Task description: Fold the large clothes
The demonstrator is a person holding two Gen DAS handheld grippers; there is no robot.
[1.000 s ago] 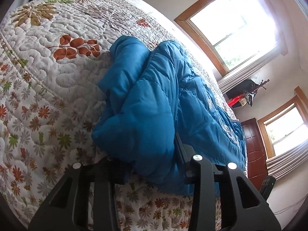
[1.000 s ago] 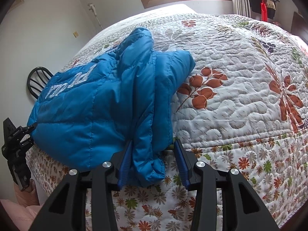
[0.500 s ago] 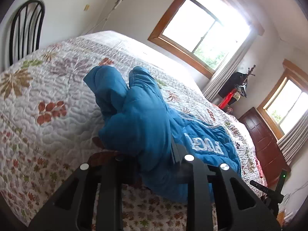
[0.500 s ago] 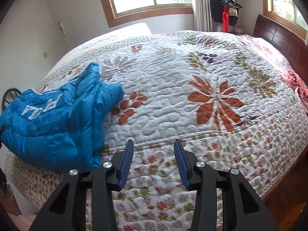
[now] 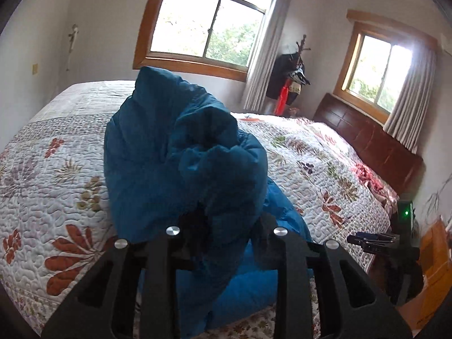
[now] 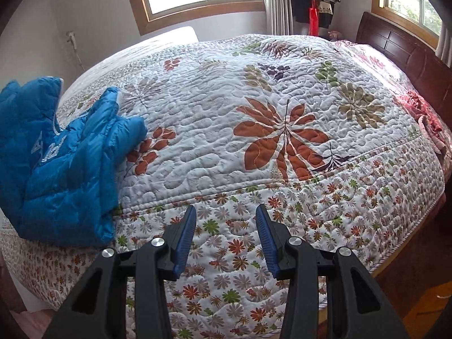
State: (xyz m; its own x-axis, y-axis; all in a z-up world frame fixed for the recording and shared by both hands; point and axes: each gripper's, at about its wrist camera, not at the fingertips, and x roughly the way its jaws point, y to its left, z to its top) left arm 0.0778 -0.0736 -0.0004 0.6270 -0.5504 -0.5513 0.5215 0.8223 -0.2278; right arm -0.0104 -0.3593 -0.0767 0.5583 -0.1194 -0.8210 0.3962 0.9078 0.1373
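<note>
A blue puffer jacket point(image 5: 175, 147) hangs bunched up in front of the left wrist camera, raised above the flowered quilt point(image 5: 56, 169). My left gripper point(image 5: 228, 226) has a thick fold of the jacket between its jaws and still grips it, though the jaws are opening slightly. In the right wrist view the jacket point(image 6: 62, 169) lies at the left bed edge, its white lettering showing. My right gripper point(image 6: 226, 212) stands open over the quilt's point(image 6: 282, 90) front edge, to the right of the jacket, with nothing between its blue pads point(image 6: 186, 226).
The bed fills most of both views, with a dark wooden headboard point(image 6: 401, 50) at the right. A coat rack with dark and red clothes point(image 5: 293, 84) stands by the curtains. Wooden floor point(image 6: 423, 296) shows at the lower right. A pink cloth point(image 6: 423, 110) lies near the headboard.
My left gripper has risen and rolled, lifting the jacket's fold off the quilt. My right gripper has let go of the jacket's edge and moved right along the bed's edge.
</note>
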